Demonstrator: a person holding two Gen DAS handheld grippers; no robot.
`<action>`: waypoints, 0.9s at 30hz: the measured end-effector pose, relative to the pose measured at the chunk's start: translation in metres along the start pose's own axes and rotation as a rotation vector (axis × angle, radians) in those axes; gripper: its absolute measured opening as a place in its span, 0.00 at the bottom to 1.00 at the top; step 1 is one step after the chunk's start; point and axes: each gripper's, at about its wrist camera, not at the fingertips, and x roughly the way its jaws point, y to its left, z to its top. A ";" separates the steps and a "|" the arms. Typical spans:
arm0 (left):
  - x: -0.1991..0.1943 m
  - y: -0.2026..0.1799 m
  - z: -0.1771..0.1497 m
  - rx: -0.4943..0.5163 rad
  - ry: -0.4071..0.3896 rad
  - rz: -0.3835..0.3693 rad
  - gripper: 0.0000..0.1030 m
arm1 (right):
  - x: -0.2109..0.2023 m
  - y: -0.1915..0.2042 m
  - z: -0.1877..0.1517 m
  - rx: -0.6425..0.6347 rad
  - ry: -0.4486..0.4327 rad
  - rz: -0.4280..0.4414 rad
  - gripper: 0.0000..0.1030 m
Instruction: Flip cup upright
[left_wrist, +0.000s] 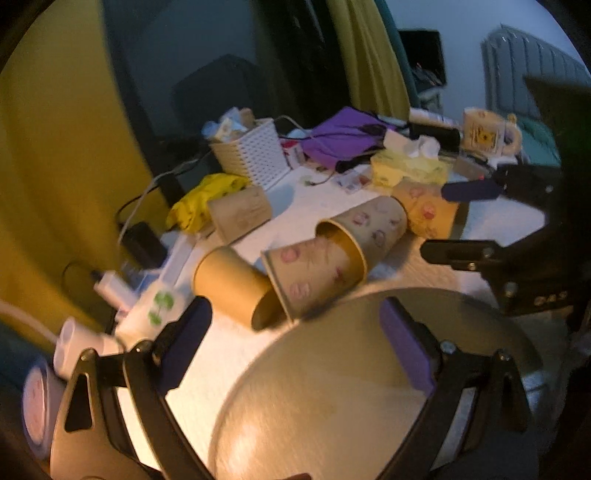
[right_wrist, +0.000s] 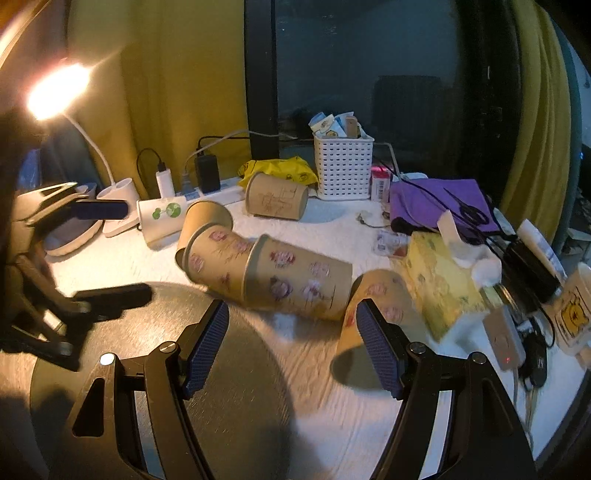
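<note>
Several paper cups lie on their sides on the white table. A flowered cup (right_wrist: 299, 280) lies in the middle with another flowered cup (right_wrist: 218, 258) pushed into its mouth; they also show in the left wrist view (left_wrist: 365, 229). A plain cup (left_wrist: 232, 284) lies left of them. A further flowered cup (right_wrist: 373, 314) lies by my right finger. My right gripper (right_wrist: 291, 347) is open and empty, just before the cups. My left gripper (left_wrist: 295, 350) is open and empty above a round tray (left_wrist: 332, 406).
A white basket (right_wrist: 343, 166), purple cloth (right_wrist: 436, 203), yellow tissue box (right_wrist: 443, 284), power strip with chargers (right_wrist: 207, 188), a lamp base (right_wrist: 118, 192) and a bear mug (right_wrist: 572, 310) crowd the back and right. Another cup (right_wrist: 277, 197) lies near the basket.
</note>
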 end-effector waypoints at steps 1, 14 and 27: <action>0.009 0.001 0.006 0.025 0.012 -0.001 0.91 | 0.003 -0.003 0.004 -0.002 0.002 0.000 0.72; 0.083 -0.011 0.032 0.451 0.154 -0.133 0.90 | 0.026 -0.031 0.021 0.042 0.015 -0.003 0.72; 0.096 -0.023 0.034 0.576 0.187 -0.121 0.68 | 0.025 -0.034 0.018 0.071 0.024 -0.004 0.72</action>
